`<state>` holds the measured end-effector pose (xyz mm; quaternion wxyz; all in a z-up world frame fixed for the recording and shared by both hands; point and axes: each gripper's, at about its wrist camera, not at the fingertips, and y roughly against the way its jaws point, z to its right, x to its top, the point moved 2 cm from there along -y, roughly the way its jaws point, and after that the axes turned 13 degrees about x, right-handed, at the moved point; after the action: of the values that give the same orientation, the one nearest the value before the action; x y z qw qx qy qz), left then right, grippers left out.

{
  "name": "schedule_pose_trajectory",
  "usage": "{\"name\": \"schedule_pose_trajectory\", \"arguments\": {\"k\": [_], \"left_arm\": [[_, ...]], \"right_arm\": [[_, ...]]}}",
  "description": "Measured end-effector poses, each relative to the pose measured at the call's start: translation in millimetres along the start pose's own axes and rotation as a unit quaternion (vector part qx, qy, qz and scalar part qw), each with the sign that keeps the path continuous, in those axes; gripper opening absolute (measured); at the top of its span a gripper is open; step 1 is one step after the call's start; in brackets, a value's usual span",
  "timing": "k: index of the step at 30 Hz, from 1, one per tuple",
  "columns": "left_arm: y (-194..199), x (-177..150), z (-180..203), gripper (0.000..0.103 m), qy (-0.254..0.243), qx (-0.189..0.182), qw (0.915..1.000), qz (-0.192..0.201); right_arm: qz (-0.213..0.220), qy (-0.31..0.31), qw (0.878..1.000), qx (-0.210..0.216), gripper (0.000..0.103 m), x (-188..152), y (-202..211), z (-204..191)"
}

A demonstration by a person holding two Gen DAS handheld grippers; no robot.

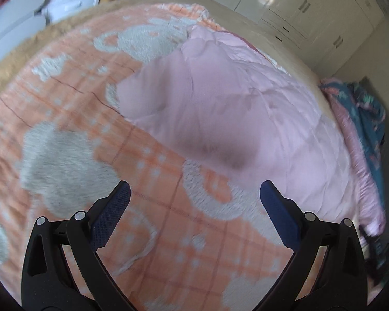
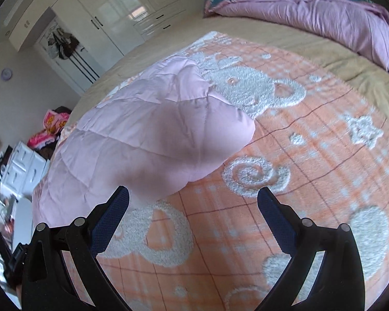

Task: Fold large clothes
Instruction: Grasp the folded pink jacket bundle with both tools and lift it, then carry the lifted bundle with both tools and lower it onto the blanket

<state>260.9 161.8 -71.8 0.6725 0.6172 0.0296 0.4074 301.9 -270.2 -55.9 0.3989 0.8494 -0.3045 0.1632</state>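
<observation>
While both grippers hover over the orange blanket [image 1: 72,98], left gripper [image 1: 194,194] fingers spread wide, empty; right gripper [image 2: 193,198] likewise released; pink padded garment [image 2: 142,140] lies bunched ahead of right gripper's left fingertip, ahead-right of left gripper; frames blurry, possibly a quilted jacket.

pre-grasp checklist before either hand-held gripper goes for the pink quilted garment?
1. Left hand-held gripper open, nothing held: ok.
2. Right hand-held gripper open, nothing held: ok.
3. Pink quilted garment in both views, lying on the orange patterned blanket: ok.
4. Near garment edge reachable and unobstructed, close to the right gripper's left fingertip: ok.
5. Garment laid flat for folding: not ok, it is bunched and puffy.
6. Sleeve and hem locations identified: cannot tell, motion blur.
</observation>
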Motion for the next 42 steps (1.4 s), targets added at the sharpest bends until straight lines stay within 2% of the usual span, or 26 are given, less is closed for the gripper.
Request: {"name": "schedule_pose_trajectory", "arguments": {"k": [4,7,9,16,23,28,32,35,36,37,39,42], "left_arm": [[-22.4,18.9,-4.1,0.093,0.067,-0.04,0.9966,-0.026],[-39.4,31.7,-7.3,0.093,0.122,-0.084,0.988,-0.045],[-47.6,38.7,-5.3,0.093,0.133,-0.089,0.9862,-0.044],[-75.7,48.7,9.1,0.095,0.143,-0.081,0.9852,-0.049],[-87.5,51.4,13.5,0.095,0.143,-0.086,0.9853,-0.036],[-88.9,52.1,18.0,0.094,0.132,-0.08,0.9877,-0.022],[-85.9,55.6,24.7,0.084,0.114,-0.072,0.9908,-0.008],[-79.1,58.3,32.2,0.069,0.092,-0.062,0.9938,0.008],[-74.0,59.8,37.7,0.061,0.075,-0.051,0.9957,0.018],[-69.1,60.2,42.2,0.053,0.062,-0.042,0.9968,0.028],[-59.0,60.3,52.9,0.047,0.033,-0.022,0.9979,0.05],[-49.4,58.5,62.8,0.043,0.006,-0.005,0.9973,0.073]], "right_arm": [[-0.005,-0.03,0.999,0.017,0.099,7.6,-18.6,4.0],[-0.002,-0.046,0.999,0.025,0.099,13.9,-29.8,5.9],[-0.003,-0.056,0.998,0.029,0.099,17.9,-37.5,8.2],[-0.003,-0.088,0.995,0.045,0.099,31.4,-67.2,15.4],[0.013,-0.11,0.991,0.072,0.099,36.9,-89.1,26.7],[0.031,-0.092,0.991,0.088,0.098,37.8,-96.1,26.6],[0.034,-0.084,0.989,0.115,0.076,39.0,-96.8,25.5],[0.036,-0.058,0.991,0.117,0.062,39.8,-93.1,16.0],[0.037,-0.043,0.992,0.113,0.058,40.6,-91.6,11.3],[0.037,-0.033,0.993,0.111,0.056,41.0,-90.5,8.1],[0.038,-0.012,0.994,0.105,0.049,42.8,-88.3,1.6],[0.037,0.022,0.995,0.093,0.045,44.1,-84.2,-8.0]]}}
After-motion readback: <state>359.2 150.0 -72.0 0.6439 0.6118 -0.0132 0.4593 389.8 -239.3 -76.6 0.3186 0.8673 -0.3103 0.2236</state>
